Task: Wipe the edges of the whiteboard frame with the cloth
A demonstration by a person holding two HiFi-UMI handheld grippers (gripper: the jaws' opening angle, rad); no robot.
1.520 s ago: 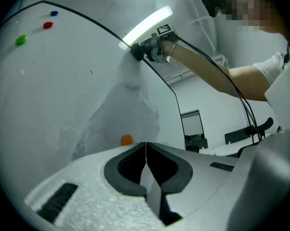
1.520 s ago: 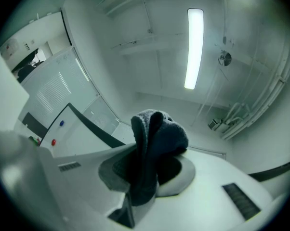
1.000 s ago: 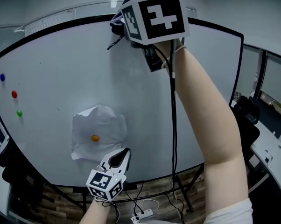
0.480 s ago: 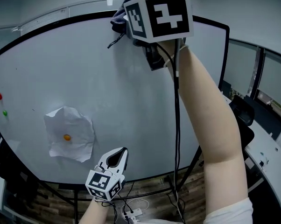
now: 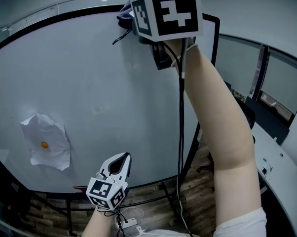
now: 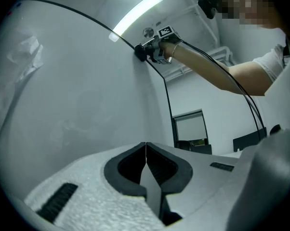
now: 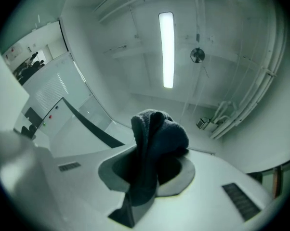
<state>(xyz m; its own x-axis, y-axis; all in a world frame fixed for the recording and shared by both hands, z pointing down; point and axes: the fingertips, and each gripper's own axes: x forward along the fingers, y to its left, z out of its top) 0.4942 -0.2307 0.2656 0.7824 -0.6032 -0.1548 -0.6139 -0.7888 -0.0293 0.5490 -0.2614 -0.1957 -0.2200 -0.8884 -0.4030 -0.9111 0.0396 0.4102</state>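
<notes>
The whiteboard [image 5: 89, 83] has a thin black frame [image 5: 64, 13]. My right gripper [image 5: 138, 9] is raised at the frame's top edge, near the top right corner [image 5: 216, 19]. It is shut on a dark cloth [image 5: 125, 18] that presses against that edge. In the right gripper view the cloth [image 7: 157, 138] bulges out of the shut right gripper [image 7: 152, 172], with the frame [image 7: 89, 123] running off to the left. My left gripper [image 5: 120, 164] hangs low in front of the board's bottom edge. Its jaws are shut and hold nothing [image 6: 146, 146].
A crumpled paper [image 5: 46, 143] is pinned to the board's lower left by an orange magnet. The stand's legs [image 5: 188, 157] and a power strip [image 5: 129, 223] sit on the wood floor below. A white desk [image 5: 281, 177] stands at the right.
The right gripper and cloth have slid right along the top frame edge toward the corner. The paper has drifted left in view. The left gripper has stayed low and shut.
</notes>
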